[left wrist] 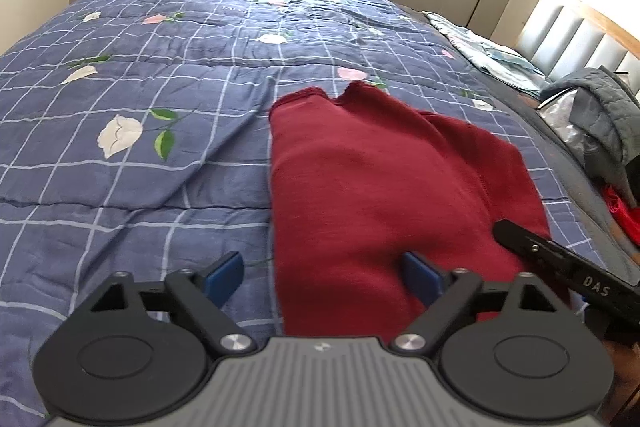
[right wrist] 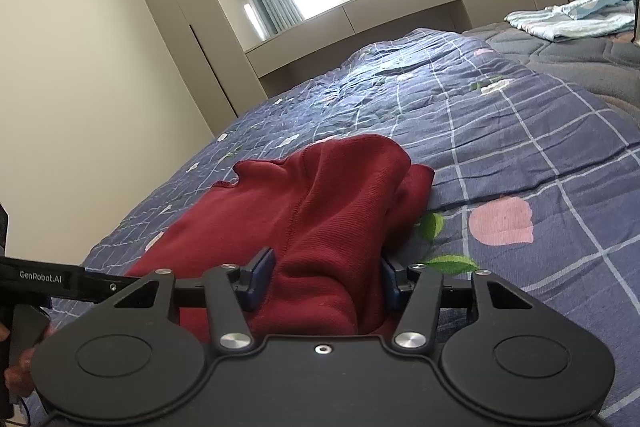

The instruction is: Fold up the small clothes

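We were mid-fold: both the left tool (left wrist: 323, 277) and right tool (right wrist: 325, 279) spread astride the red garment (left wrist: 380, 187) on the bed (left wrist: 140, 99), needing pinching, then lifting toward twelve o'clock.

My right claw (right wrist: 324, 279) stands open, its blue pads (right wrist: 260, 277) either side of a raised fold of the red garment (right wrist: 320, 203). The garment lies on the bed's blue checked quilt (right wrist: 540, 147); my left claw (right wrist: 60, 283) enters at lower left.
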Demonstrator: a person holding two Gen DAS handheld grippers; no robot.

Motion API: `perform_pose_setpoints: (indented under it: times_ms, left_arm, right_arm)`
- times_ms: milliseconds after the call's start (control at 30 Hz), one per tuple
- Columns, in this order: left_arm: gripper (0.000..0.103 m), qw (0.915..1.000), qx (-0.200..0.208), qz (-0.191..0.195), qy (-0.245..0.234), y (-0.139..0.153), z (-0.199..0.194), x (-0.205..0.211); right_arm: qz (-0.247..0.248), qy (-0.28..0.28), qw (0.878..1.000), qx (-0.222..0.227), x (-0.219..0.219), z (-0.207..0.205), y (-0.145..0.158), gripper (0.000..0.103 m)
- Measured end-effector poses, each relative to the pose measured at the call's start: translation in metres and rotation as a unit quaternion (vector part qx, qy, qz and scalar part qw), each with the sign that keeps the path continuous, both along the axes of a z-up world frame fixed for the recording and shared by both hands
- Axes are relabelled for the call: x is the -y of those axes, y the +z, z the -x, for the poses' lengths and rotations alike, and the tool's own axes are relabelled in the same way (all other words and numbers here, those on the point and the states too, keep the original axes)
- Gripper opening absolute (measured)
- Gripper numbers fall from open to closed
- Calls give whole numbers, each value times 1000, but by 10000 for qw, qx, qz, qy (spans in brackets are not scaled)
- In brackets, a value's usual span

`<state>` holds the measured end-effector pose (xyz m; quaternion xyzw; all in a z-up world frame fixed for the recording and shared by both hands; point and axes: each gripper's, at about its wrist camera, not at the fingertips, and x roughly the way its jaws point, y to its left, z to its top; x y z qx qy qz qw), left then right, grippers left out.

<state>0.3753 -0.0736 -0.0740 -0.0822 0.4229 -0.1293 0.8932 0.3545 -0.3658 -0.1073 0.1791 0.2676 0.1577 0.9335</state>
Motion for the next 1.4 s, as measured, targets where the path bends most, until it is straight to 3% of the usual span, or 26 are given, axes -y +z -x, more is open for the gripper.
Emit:
perform_pose_setpoints:
  times_ms: [133,400,467,533,700,1033,1400]
  left_arm:
    - [71,9999,55,46,-115,3,2,4]
    - [62,9995,172,-246,-54,10,8,16]
    - [57,9996,191,-221,31,14,9,17]
    - [46,9995,247,-214,44,18,11,19]
    - [36,9983,500,-264,-103,33,22,23]
    - [32,9967,785,-152,-135,62,44,7]
    - [32,9929,1096,-392,234,87,52,-46]
  right_arm:
    - [109,-2,9999,52,-3,1,1,51]
    - [246,-22,9997,65,-6,1,2,48]
    - [232,-27,9997,54,-6,2,2,43]
    - [182,-15,9998,62,-6,3,5,37]
    - [205,-113,9997,100,-15,10,20,27]
    - [533,320,9960,640,-51,24,65,22]
    - [336,691,9930,897,-117,3,85,22]
